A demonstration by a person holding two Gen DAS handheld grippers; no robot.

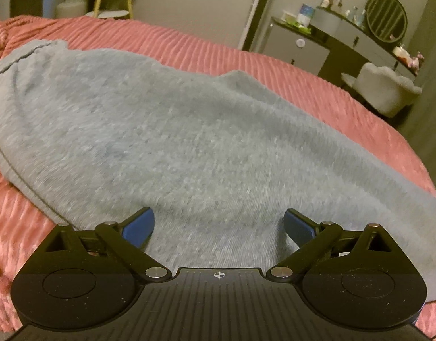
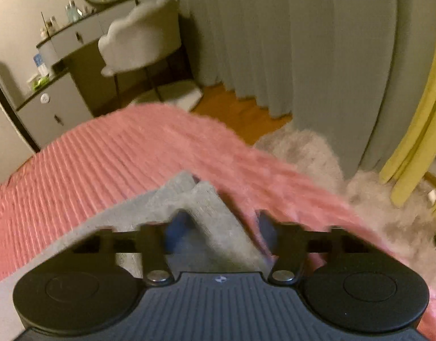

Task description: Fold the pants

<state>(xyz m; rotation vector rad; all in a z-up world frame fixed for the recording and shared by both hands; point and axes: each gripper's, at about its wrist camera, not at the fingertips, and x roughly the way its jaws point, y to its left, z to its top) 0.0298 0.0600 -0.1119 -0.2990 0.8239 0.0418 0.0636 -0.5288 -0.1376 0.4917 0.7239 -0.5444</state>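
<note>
The grey pants (image 1: 166,130), soft, limp fleece likely to sag unless pinched at hems or waistband, lie on the pink bed (image 1: 274,65), left claw (image 1: 219,223) and right claw (image 2: 220,227) both spread wide, empty.

Both wrist views look low along the bed (image 1: 246,54), sharing the vanity (image 2: 73,37)

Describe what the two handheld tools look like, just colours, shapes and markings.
Both match: the left tool and right tool have black ribbed bodies, round black discs either side, black linkage arms with silver pivots, blue finger pads, and a small crosshair mark.
</note>
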